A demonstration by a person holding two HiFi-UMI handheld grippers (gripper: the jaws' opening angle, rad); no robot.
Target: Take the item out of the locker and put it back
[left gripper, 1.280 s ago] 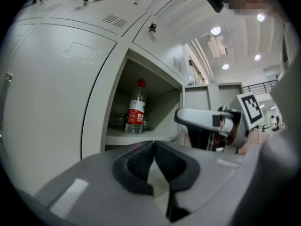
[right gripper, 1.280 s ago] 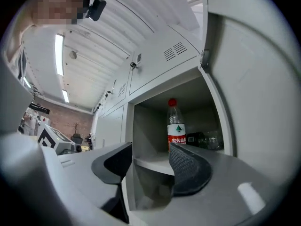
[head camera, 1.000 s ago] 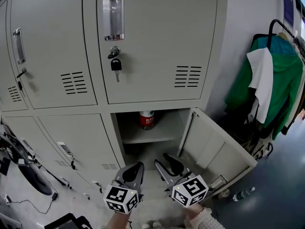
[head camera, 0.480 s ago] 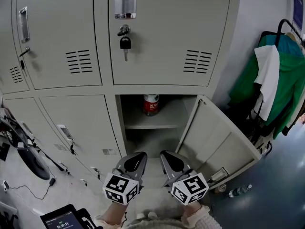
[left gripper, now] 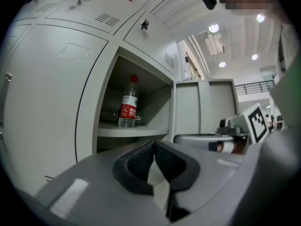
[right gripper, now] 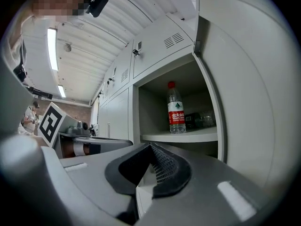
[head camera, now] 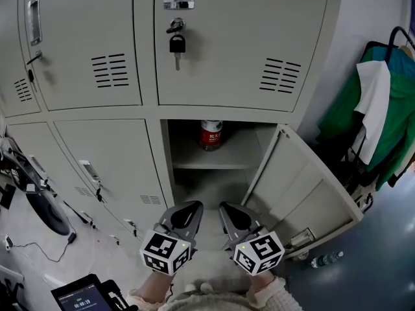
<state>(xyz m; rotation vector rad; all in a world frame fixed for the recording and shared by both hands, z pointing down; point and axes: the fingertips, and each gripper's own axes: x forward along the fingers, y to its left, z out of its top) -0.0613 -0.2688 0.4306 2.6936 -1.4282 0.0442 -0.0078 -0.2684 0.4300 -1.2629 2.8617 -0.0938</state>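
Note:
A clear water bottle (head camera: 210, 135) with a red label and red cap stands upright on the upper shelf of the open lower locker (head camera: 183, 149). Its door (head camera: 305, 193) hangs open to the right. Both grippers hover side by side below and in front of the opening, well short of the bottle. My left gripper (head camera: 193, 206) is shut with nothing in it, and so is my right gripper (head camera: 225, 206). The left gripper view shows the bottle (left gripper: 128, 105) beyond my shut left gripper (left gripper: 154, 144). In the right gripper view the bottle (right gripper: 176, 109) stands past my shut right gripper (right gripper: 150, 146).
A key (head camera: 176, 44) hangs in the lock of the closed locker above. A rack with green and white clothes (head camera: 382, 109) stands at the right. A small bottle (head camera: 324, 261) lies on the floor by the door. A tablet (head camera: 84, 293) and cables lie at the lower left.
My right gripper's jaws have closed from open to shut, with nothing between them. The head view has dropped a little; both grippers stay in front of the locker.

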